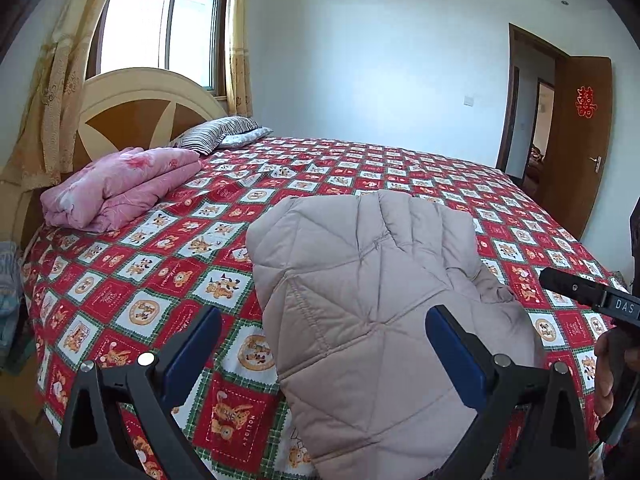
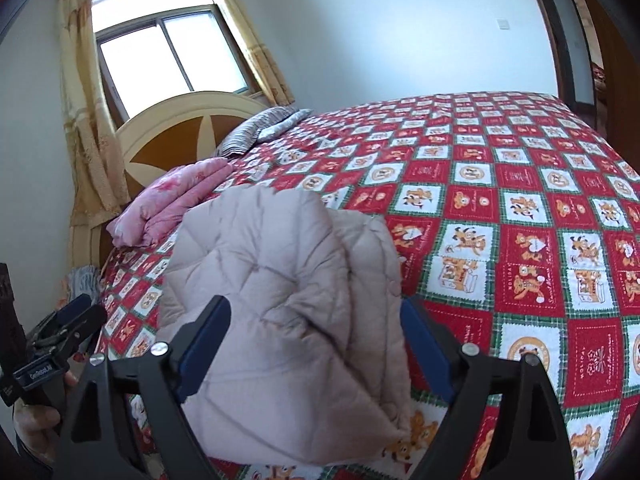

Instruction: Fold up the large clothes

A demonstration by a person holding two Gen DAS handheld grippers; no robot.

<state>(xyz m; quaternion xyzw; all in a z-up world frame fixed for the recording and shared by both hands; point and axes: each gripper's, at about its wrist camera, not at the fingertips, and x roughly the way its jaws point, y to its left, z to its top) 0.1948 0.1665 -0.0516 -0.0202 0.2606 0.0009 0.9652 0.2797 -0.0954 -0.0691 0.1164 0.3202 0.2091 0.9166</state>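
A beige quilted padded jacket [image 1: 360, 280] [image 2: 276, 280] lies folded into a thick bundle near the front edge of the bed. My left gripper [image 1: 324, 332] hangs open above its near end; the blue pads stand wide apart and touch no cloth. My right gripper [image 2: 316, 328] is open too, its jaws spread on either side of the bundle without pressing it. In the left wrist view a black finger [image 1: 576, 288] of the right gripper reaches in from the right edge. In the right wrist view the left gripper's fingers [image 2: 76, 316] show at the far left.
The bed [image 1: 168, 280] has a red, white and green cartoon-check cover. A folded pink quilt [image 1: 120, 188] and striped pillows [image 1: 220, 132] lie by the round headboard [image 1: 132, 112]. A curtained window [image 1: 160, 32] is behind it, and an open brown door [image 1: 576, 140] stands at the right.
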